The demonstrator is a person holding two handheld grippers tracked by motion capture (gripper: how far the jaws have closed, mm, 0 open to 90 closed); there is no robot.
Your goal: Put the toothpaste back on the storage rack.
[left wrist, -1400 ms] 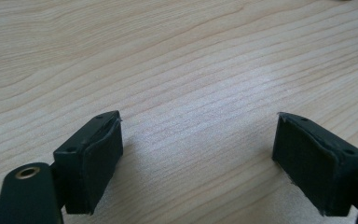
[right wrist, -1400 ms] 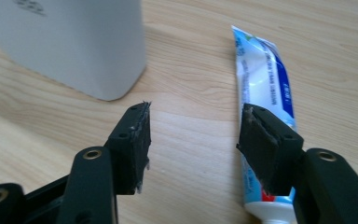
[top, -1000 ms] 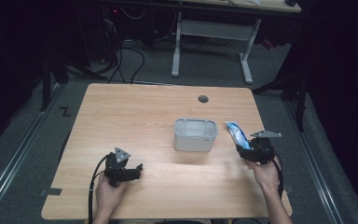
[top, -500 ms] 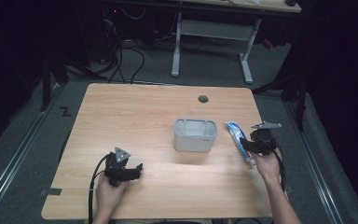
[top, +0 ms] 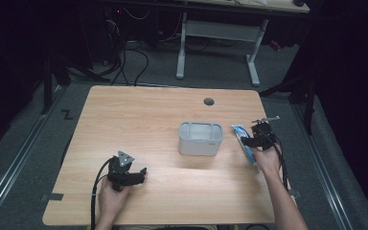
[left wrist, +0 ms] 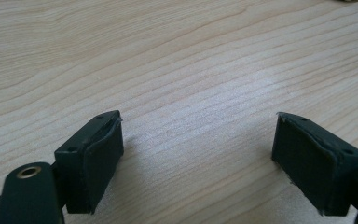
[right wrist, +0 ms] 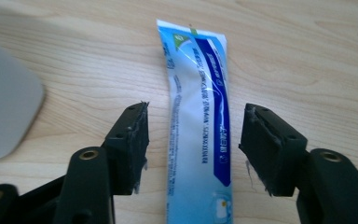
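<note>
A blue and white toothpaste tube (top: 239, 131) lies flat on the wooden table (top: 143, 120), right of a grey plastic container (top: 200, 138). My right gripper (top: 250, 141) hovers over the tube's middle. In the right gripper view the tube (right wrist: 198, 116) runs lengthwise between the open jaws of the right gripper (right wrist: 193, 149), and neither pad touches it. My left gripper (top: 139, 176) rests near the table's front left. The left gripper view shows the left gripper (left wrist: 198, 158) open over bare wood, with nothing between its jaws.
A round cable hole (top: 209, 101) sits near the table's far edge. The container's blurred corner (right wrist: 4, 107) is close on the left in the right gripper view. The table's right edge is just beyond the tube. A desk frame (top: 215, 43) stands on the floor behind.
My right gripper has moved forward, away from the person, along the tube and now straddles its middle. The left gripper has not moved.
</note>
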